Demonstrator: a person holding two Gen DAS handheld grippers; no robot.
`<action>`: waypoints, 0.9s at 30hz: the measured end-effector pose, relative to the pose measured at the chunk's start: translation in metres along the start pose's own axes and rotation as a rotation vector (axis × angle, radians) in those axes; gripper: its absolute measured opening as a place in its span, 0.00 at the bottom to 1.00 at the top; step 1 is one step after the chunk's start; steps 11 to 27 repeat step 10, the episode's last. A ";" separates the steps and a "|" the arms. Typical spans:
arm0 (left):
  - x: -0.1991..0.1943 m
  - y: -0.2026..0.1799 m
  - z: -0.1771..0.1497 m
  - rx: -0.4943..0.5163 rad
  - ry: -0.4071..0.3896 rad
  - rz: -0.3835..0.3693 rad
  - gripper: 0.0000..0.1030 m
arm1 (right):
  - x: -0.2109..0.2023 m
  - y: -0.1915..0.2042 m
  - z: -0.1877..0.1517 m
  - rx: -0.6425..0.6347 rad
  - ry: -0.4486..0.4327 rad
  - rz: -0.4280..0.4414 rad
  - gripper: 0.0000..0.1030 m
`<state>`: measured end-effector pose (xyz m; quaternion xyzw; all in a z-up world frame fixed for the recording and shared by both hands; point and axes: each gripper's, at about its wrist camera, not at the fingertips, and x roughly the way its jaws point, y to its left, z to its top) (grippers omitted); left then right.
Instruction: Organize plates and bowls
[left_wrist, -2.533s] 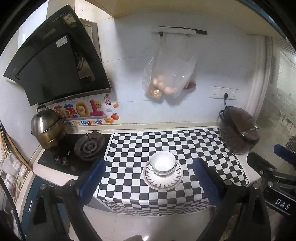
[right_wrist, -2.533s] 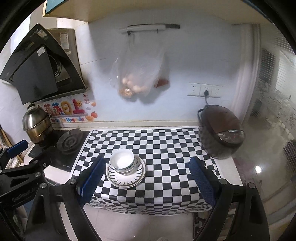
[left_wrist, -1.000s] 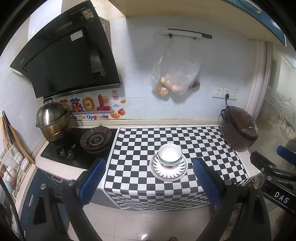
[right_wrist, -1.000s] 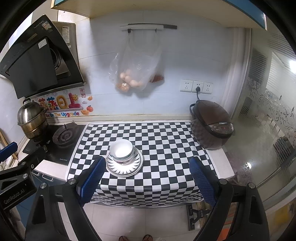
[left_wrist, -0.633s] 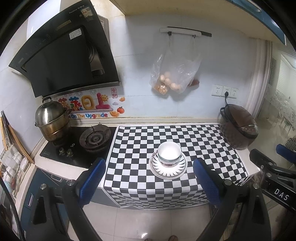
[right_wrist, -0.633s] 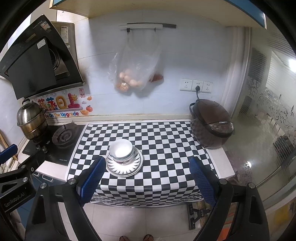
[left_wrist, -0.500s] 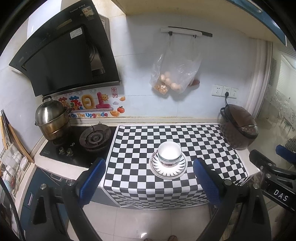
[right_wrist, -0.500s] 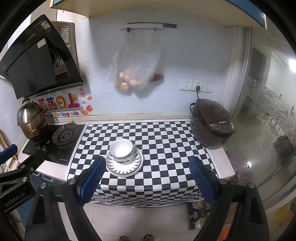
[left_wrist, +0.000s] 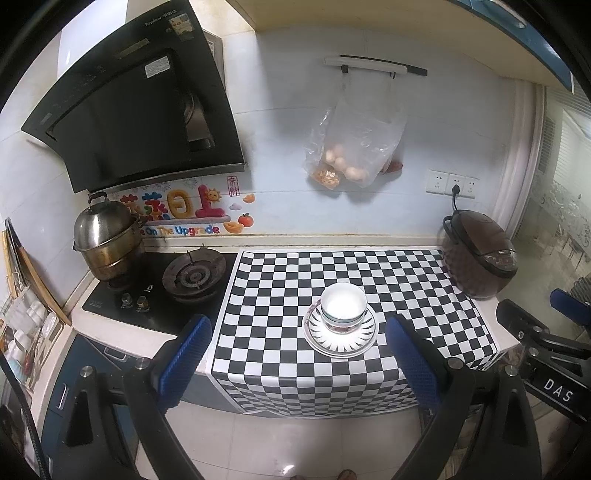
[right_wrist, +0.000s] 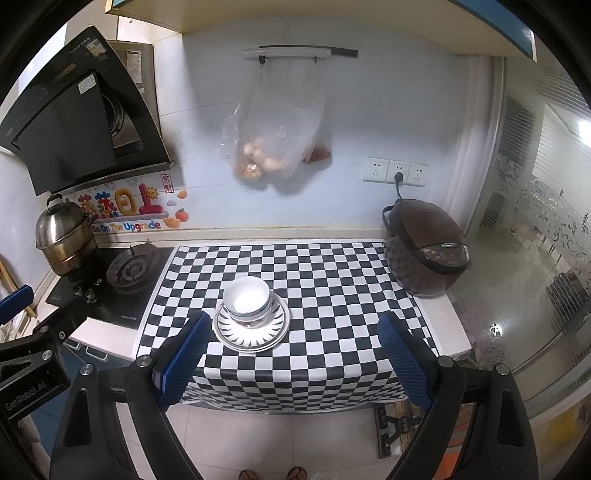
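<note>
Two pieces of crockery sit stacked near the front middle of the desk (left_wrist: 424, 280): a white bowl (left_wrist: 343, 303) stands upright on a striped plate (left_wrist: 341, 336), on the checkered cloth (right_wrist: 332, 266), well apart from the rice cooker (right_wrist: 424, 247) at the right end and the gas burner (left_wrist: 194, 274) on the left. You hold both tongs back from the desk, over the floor, touching nothing. Your left tongs (left_wrist: 301, 347) are spread wide and empty, the stack showing between their blue pads; your right tongs (right_wrist: 291, 343) are just as wide and empty, with the stack nearer the left pad. Judging by this, the stacking looks done and you stand at the close of the task, or at a pause before a further pick. If more is wanted, the next move calls for bringing one pair forward and down, then pinching the plate rim gently, since the bowl rests loose on it and could slide.
</note>
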<state>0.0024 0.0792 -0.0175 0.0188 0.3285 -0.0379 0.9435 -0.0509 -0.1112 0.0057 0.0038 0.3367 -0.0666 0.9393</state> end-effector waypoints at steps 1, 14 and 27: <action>-0.001 0.001 0.000 0.000 0.000 0.002 0.94 | 0.000 0.000 0.000 0.000 -0.001 -0.002 0.91; -0.001 0.005 0.002 0.001 -0.005 0.008 0.94 | 0.000 0.002 0.002 -0.001 0.000 0.003 0.91; -0.001 0.005 0.002 0.001 -0.005 0.008 0.94 | 0.000 0.002 0.002 -0.001 0.000 0.003 0.91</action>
